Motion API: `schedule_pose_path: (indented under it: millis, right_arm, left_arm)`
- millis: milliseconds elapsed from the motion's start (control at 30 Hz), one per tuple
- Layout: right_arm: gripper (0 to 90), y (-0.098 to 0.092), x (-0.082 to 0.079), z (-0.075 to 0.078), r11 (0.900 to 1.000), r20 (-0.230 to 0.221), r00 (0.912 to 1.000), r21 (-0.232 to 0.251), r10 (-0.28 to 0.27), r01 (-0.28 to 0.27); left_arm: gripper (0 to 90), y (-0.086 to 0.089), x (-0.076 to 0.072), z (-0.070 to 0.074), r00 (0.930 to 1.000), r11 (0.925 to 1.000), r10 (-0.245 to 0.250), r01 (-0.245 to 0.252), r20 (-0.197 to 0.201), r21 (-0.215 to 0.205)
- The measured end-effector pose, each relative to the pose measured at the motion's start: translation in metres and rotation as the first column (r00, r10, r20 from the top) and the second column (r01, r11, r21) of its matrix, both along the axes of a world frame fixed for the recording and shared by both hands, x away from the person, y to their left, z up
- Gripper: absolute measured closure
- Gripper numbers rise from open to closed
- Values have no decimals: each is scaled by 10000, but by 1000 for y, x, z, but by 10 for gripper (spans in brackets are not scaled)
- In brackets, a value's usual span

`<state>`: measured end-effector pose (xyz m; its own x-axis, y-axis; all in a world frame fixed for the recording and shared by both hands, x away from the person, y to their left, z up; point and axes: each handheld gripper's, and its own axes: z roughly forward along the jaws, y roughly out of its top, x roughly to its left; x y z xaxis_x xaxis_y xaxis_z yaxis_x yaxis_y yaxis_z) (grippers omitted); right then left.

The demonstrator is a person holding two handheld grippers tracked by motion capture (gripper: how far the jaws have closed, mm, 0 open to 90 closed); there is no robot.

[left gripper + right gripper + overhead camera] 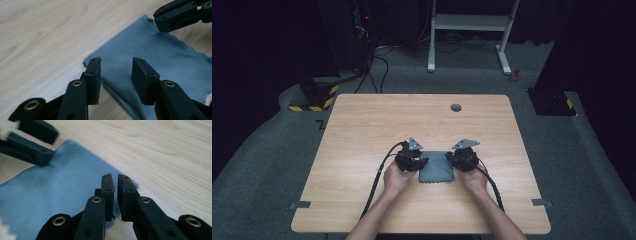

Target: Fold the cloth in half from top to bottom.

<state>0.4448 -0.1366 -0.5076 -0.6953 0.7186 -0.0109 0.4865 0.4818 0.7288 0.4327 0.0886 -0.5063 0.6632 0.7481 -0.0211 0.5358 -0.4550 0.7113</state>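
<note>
- The left gripper (116,72) is hovering with jaws released at the folded blue-grey cloth (437,167), lying flat on the bench (362,130) near the person.
- The right gripper (115,185) is standing nearly clenched, a slit showing, nothing pinched.
- Judgement: lift both clear without dragging the fold.
- The left gripper view is showing layered edges; the high view isn't.

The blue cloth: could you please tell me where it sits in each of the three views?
High view: cloth lies low centre on the table, between both grippers.
Left gripper view: cloth fills centre and right, under the jaws.
Right gripper view: cloth covers the left half.
Shared landmark: the cloth's far corner against pale wood.
</note>
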Motion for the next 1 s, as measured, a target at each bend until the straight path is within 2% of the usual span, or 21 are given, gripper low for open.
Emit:
schedule_pose_path:
  millis: [100,133,233,267,333,400,433,567,633,733,900,1000]
  right_arm:
    - [834,-1,-5,-6,9991,-39,9997,-324,261,-262]
    - [831,-2,-7,-9,9986,26,9996,-451,269,-267]
    - [797,-11,-11,-10,9997,8,9999,-199,115,-115]
    - [787,-13,-13,-10,9998,27,10000,-182,79,-78]
    - [778,-17,-18,-8,10000,14,10000,28,77,-77]
    - [772,-18,-25,-6,9995,39,9998,257,186,-186]
    - [770,-17,-28,-6,9992,60,9996,305,258,-260]
    - [773,-13,-34,-8,9979,35,9983,285,578,-578]
    - [776,-13,-35,-11,9981,-110,9981,138,600,-599]
    - [775,-20,-38,-13,9981,-102,9984,257,557,-554]
    - [752,-26,-45,-13,9986,30,9988,211,484,-485]
    - [721,-29,-49,-11,9980,46,9990,452,438,-439]
  left_arm:
    - [596,6,-3,-6,9997,9992,206,-202,-104,345]
    - [593,9,-4,-7,9996,9993,254,-251,-86,283]
    - [589,17,-12,-5,9991,9987,423,-425,66,297]
    - [587,19,-16,-3,9990,9988,446,-448,74,175]
    - [574,21,-23,1,9992,9982,383,-378,98,-462]
    - [564,19,-29,3,9997,9976,200,-189,171,-663]
    - [564,16,-30,3,9997,9981,115,-101,224,-610]
    - [567,9,-28,-6,9999,9995,69,-74,-140,-302]
    - [568,12,-28,-11,9994,9987,189,-203,-300,-474]
    - [576,17,-35,-12,9996,9992,281,-283,-78,-294]
    - [547,26,-43,-11,9991,9977,385,-396,-201,-551]
    - [523,30,-47,-8,9990,9960,416,-426,-139,-790]
